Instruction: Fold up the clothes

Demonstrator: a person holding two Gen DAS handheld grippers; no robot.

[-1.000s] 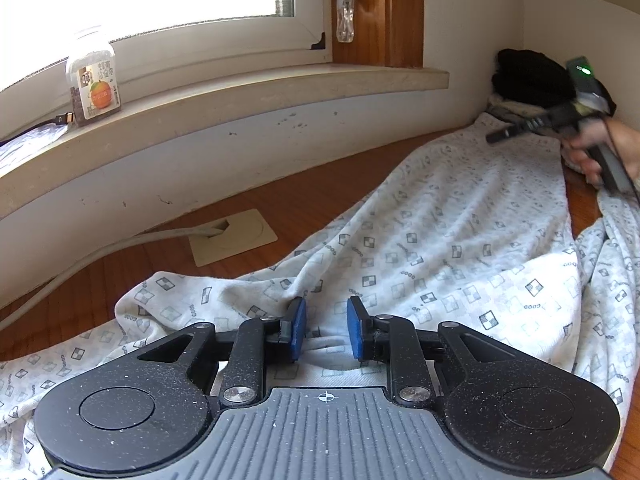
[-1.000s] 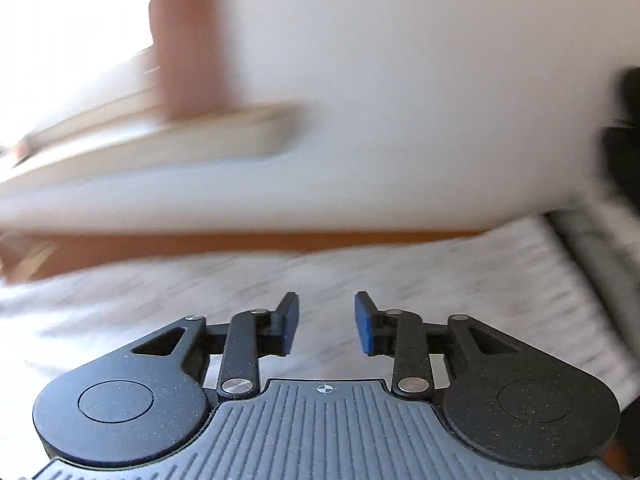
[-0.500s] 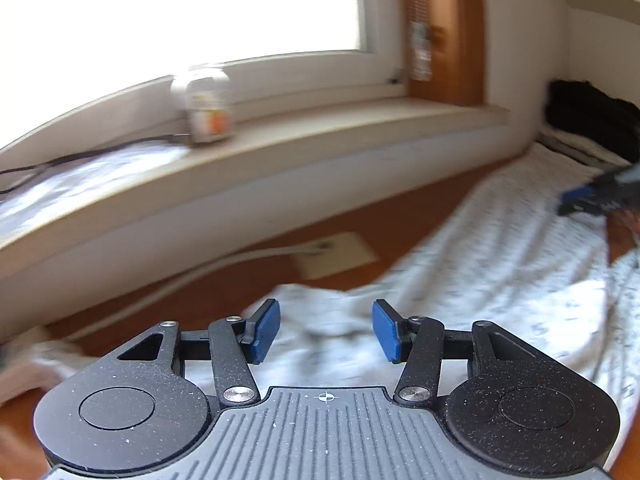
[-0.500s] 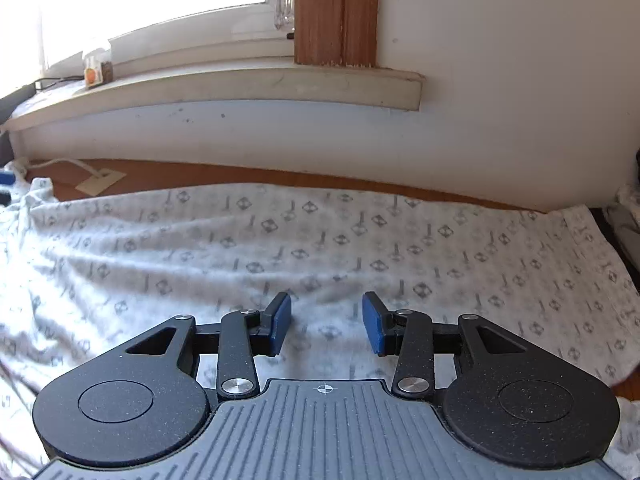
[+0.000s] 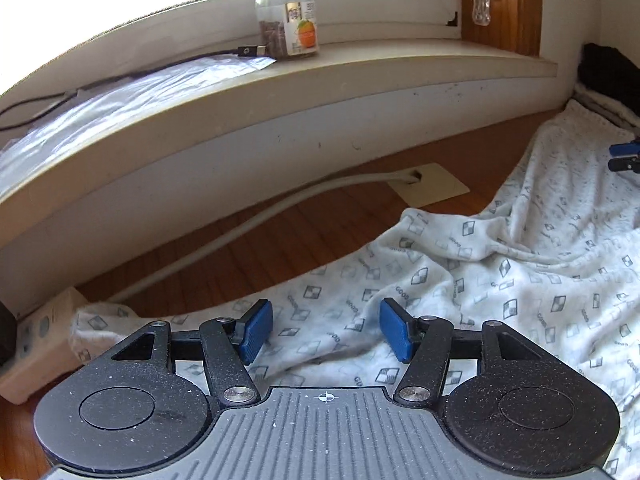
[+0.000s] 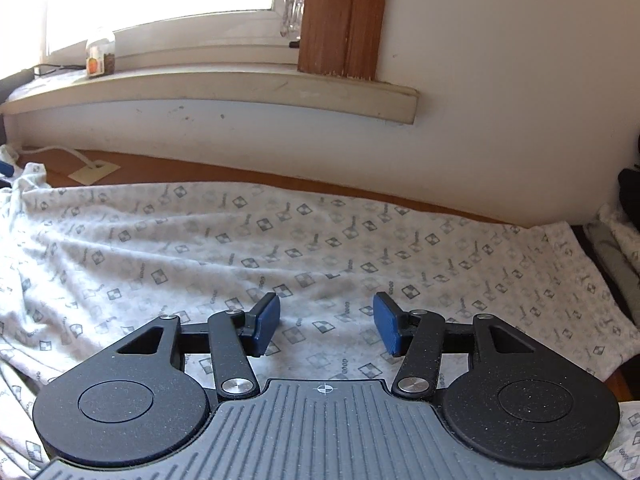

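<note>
White cotton garment printed with small grey checked squares [image 6: 320, 248], spread flat with soft wrinkles across a reddish-brown wooden surface [image 5: 248, 256], its far edge running near a white wall below a long cream stone windowsill [image 5: 360, 68]. On the sill, one clear glass jar with an orange-fruit label [image 5: 290, 12], one dark cable with a plug [image 5: 252, 51] just beside it, and one sheet of clear crinkled plastic [image 5: 100, 100] to the left. One pale round cable [image 5: 260, 216] running along the wood into a beige square floor plate [image 5: 436, 190], both just beyond the garment's far edge. One brown wooden window frame post [image 6: 344, 16] rising at the sill's right end. Dark black bundle [image 5: 608, 76] at the far right, past the cloth. Left gripper [image 5: 326, 330], black with two blue pads, tilted downward over the garment's near left part, jaws opening, fabric lying beneath the gap but not pinched. Right gripper [image 6: 326, 326], same build, angled down over the middle of the cloth, jaws opening too, pads clear of the fabric, nothing gripped. Tips of the right gripper also visible at the far right edge of the left wrist view, over the cloth. Two grippers, one garment.
</note>
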